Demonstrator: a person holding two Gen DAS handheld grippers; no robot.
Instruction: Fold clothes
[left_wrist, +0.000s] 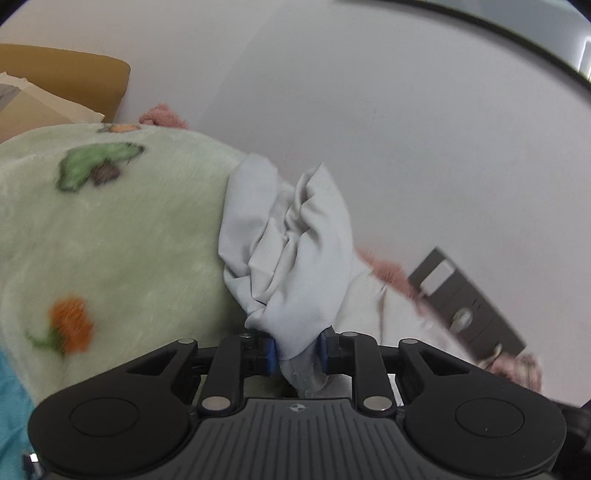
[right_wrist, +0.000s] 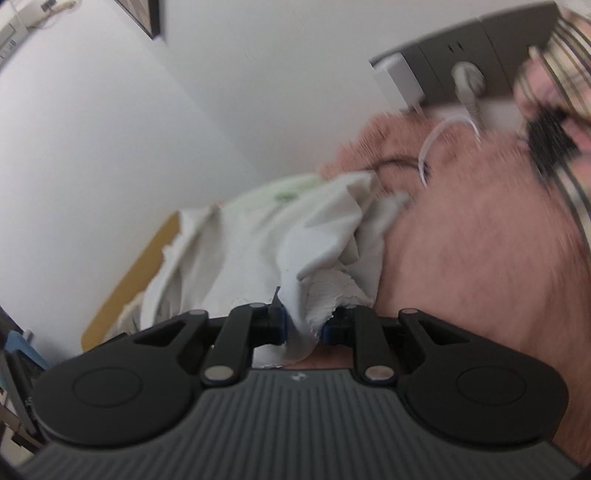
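My left gripper (left_wrist: 296, 350) is shut on a bunched part of a pale grey-white garment (left_wrist: 288, 251), which rises crumpled in front of the fingers. My right gripper (right_wrist: 303, 326) is shut on another edge of the same white garment (right_wrist: 280, 243), whose cloth spreads away to the left over the bed. Both views are tilted and blurred. The rest of the garment's shape is hidden in folds.
A pale green fleece blanket (left_wrist: 110, 229) with orange and green prints lies left. A pink fuzzy blanket (right_wrist: 480, 251) lies right. A grey wall socket panel (right_wrist: 454, 70) with a white charger and cable is on the white wall. A mustard headboard (left_wrist: 74, 81) is far left.
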